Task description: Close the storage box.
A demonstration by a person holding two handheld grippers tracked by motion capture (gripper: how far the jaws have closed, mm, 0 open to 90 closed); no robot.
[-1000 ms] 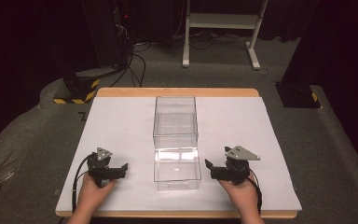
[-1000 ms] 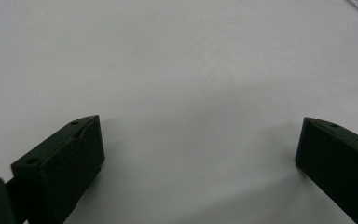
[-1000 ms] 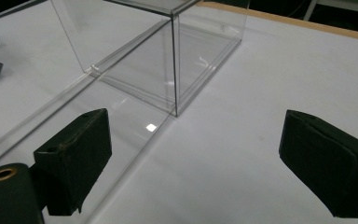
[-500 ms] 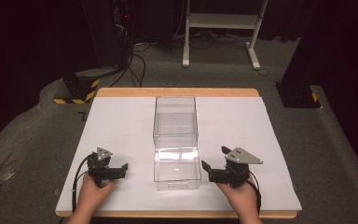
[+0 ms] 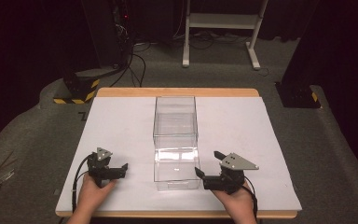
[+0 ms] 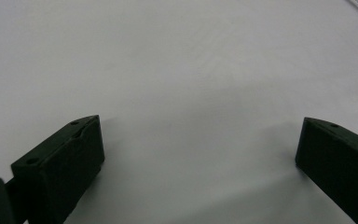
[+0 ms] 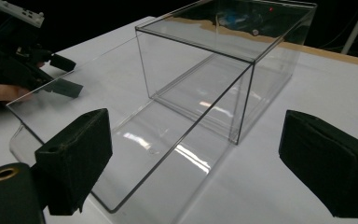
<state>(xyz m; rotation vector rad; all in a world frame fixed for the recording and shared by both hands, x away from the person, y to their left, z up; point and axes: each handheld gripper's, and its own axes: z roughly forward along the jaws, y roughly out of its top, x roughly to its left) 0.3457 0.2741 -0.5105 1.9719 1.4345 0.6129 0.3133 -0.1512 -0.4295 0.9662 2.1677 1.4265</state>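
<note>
While its jaws stand wide apart, the right gripper (image 5: 208, 173) sits just beside the clear box (image 5: 175, 140) (mid-table, near end toward the person); the left gripper (image 5: 121, 169), also wide, rests farther left.

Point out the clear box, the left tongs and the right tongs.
clear box (image 5: 175, 122), high view, on its far top panel.
left tongs (image 5: 123, 168), high view, midway between the jaw tips.
right tongs (image 5: 208, 164), high view, midway between the jaw tips.
</note>
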